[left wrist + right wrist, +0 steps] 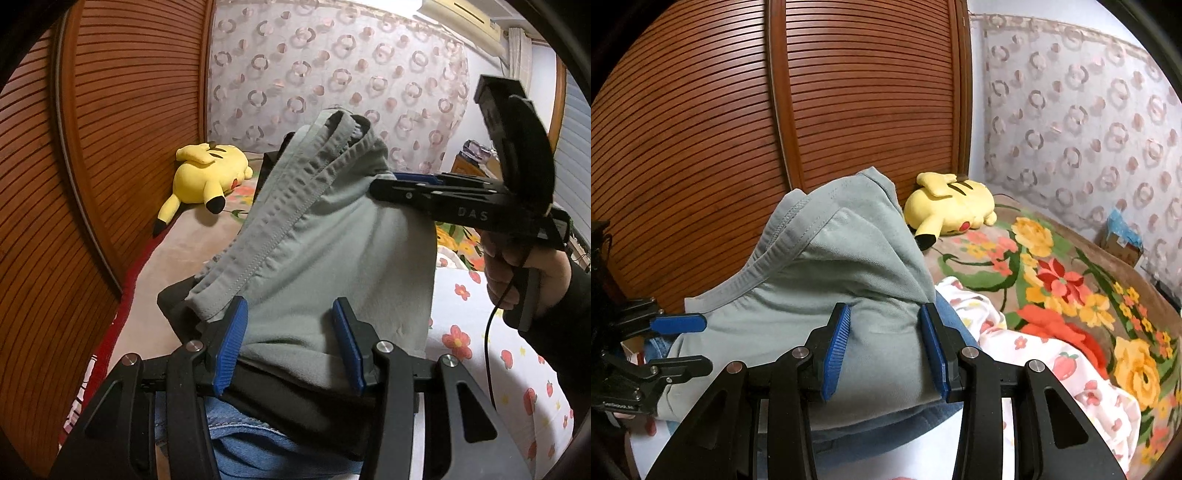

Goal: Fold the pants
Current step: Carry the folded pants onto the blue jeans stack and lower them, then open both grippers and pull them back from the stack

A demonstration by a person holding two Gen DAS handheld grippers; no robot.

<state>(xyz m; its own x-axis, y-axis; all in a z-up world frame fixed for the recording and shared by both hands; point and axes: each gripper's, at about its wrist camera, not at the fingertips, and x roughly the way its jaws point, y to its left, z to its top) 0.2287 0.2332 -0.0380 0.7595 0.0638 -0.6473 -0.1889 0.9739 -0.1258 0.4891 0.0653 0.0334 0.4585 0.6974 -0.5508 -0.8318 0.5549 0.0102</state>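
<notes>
Between the left tongs: the grey-green pants (325, 236), folded into a thick bundle, fill the gap from one blue pad to the other; the tongs are clamped on that bundle.
Left tongs (293, 345): seen from their own camera, pads pressed on either side of the cloth, the elastic waistband running up and away from the left pad.
Right tongs (884, 349): clamped on the same pants, cloth filling the space from pad to pad in their own view.
Right tongs from the left view (417, 182): they come in from the right side, tips buried in the far upper edge of the pants, gripped by a hand (517, 273) in a dark sleeve.
Under the tongs: a dark garment (295, 402) and blue denim (258, 446) lie beneath the pants.
Beyond the tongs: a yellow plush toy (951, 208) lies on the bed near a slatted wooden door (812, 110).
Right of the right tongs: a flowered blanket (1071, 280) and a white printed sheet (1052, 365) cover the bed.
</notes>
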